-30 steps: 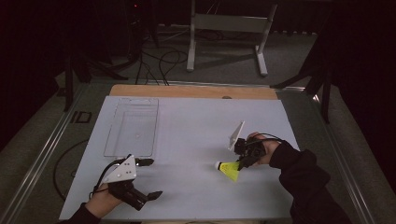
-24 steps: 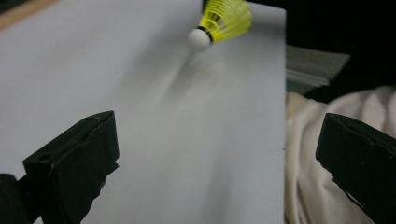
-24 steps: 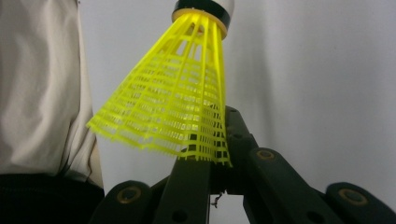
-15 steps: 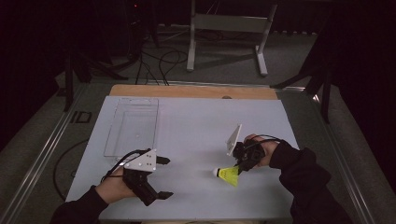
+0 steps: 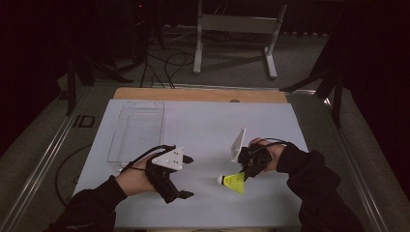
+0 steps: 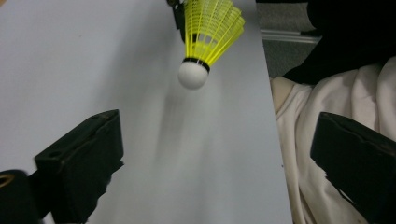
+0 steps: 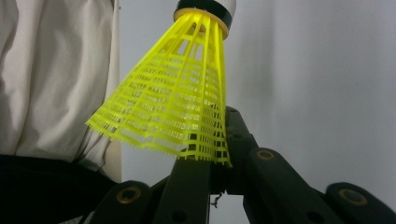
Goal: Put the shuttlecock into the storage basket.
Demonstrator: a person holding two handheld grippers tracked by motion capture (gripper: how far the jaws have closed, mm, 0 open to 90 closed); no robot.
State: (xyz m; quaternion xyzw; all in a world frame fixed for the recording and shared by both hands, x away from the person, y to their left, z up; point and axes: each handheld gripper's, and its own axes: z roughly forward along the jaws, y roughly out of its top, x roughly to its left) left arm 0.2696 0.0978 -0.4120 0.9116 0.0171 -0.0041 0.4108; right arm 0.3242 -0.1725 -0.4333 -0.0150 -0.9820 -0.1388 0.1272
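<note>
A yellow plastic shuttlecock (image 5: pixel 234 182) with a white cork tip hangs just above the white table top, right of centre. My right gripper (image 5: pixel 246 174) is shut on the rim of its skirt (image 7: pixel 182 102), cork pointing away from the jaws. My left gripper (image 5: pixel 187 177) stands a short way to its left, jaws wide apart and pointing at it. Those jaws have just closed a little, with nothing between them. In the left gripper view the shuttlecock (image 6: pixel 205 32) hangs ahead of the open gripper (image 6: pixel 217 140), cork end nearest.
A clear plastic tray (image 5: pixel 138 128) lies at the table's back left. A wooden strip (image 5: pixel 198 94) runs along the far edge. Pale cloth (image 6: pixel 327 102) lies past the table's near edge. A metal stand (image 5: pixel 237 24) and cables sit on the floor behind.
My left hand has moved right across the table towards the shuttlecock and risen slightly. The right hand and the shuttlecock have stayed put.
</note>
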